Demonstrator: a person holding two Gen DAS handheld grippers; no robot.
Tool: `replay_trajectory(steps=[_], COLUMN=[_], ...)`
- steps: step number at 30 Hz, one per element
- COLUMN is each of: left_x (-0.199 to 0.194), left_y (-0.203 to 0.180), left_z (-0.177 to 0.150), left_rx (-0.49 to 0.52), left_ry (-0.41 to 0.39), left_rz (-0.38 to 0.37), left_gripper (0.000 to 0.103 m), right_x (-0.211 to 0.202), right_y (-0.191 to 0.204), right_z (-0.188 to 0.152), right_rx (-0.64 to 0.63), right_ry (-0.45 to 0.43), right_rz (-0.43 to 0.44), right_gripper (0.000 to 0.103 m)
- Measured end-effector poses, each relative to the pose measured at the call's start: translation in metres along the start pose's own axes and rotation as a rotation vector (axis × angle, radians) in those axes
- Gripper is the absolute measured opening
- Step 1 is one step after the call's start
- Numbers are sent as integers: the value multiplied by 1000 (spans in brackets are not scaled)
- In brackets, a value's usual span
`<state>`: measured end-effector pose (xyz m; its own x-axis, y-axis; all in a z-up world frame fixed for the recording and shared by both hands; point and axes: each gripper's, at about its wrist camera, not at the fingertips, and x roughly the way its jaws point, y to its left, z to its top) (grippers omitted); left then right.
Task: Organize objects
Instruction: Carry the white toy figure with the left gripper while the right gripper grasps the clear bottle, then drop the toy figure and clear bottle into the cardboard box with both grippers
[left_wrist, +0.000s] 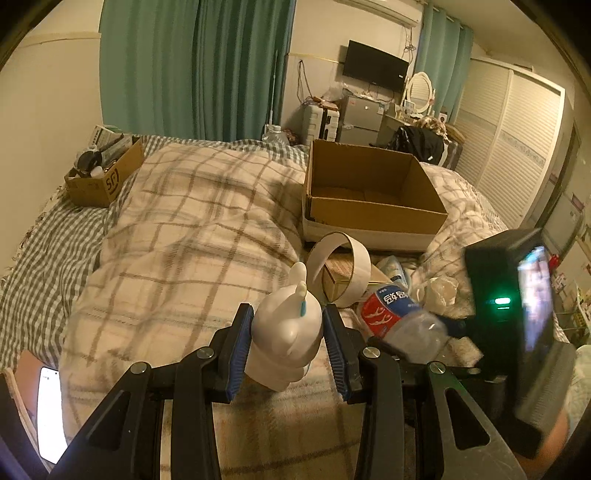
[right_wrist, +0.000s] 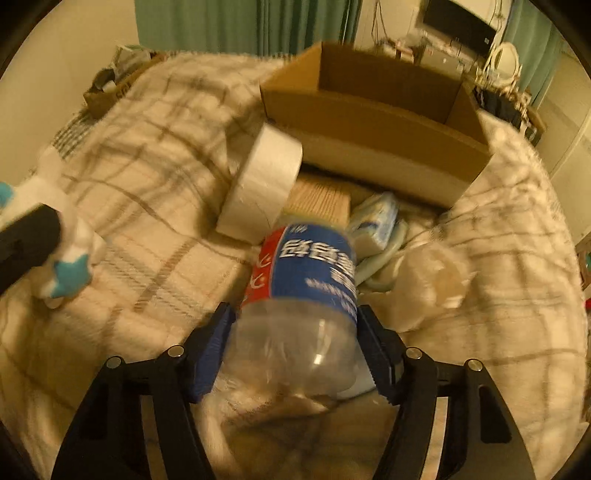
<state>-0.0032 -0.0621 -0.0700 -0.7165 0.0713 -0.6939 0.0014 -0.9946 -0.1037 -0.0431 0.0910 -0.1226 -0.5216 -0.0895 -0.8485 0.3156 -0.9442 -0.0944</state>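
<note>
My left gripper (left_wrist: 286, 328) is shut on a white rabbit-shaped toy (left_wrist: 284, 332) and holds it above the plaid blanket. The toy also shows at the left edge of the right wrist view (right_wrist: 70, 236). My right gripper (right_wrist: 295, 332) is shut on a clear plastic bottle with a blue and red label (right_wrist: 306, 291); the bottle also shows in the left wrist view (left_wrist: 399, 314). An open, empty cardboard box (left_wrist: 369, 195) stands on the bed beyond both, also seen in the right wrist view (right_wrist: 369, 107). A white tape roll (right_wrist: 258, 184) leans in front of the box.
A small tan carton (right_wrist: 317, 199), a blue-white packet (right_wrist: 376, 221) and crumpled clear plastic (right_wrist: 436, 280) lie by the tape roll. A second box of items (left_wrist: 103, 173) sits at the bed's far left. A phone (left_wrist: 50, 413) lies at lower left.
</note>
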Motion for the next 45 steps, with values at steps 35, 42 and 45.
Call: replay_trajectory(steps=[35,42,45], left_x=[66,142,169], left_y=[-71,-82,-82], left_z=[183,203,199], left_rx=[124,137,129], left_ry=[-143,-85,-44], left_rz=[-19,-35,-44], left_gripper=[39,39,39], right_x=[-120,-37,1], right_y=[-123,-145,-148], right_z=[181,227,226], right_rx=[-30,-30,-37], right_ry=[-424,-337,-285], right_rz=[-92,-100,-85], right_gripper=[63,63,63])
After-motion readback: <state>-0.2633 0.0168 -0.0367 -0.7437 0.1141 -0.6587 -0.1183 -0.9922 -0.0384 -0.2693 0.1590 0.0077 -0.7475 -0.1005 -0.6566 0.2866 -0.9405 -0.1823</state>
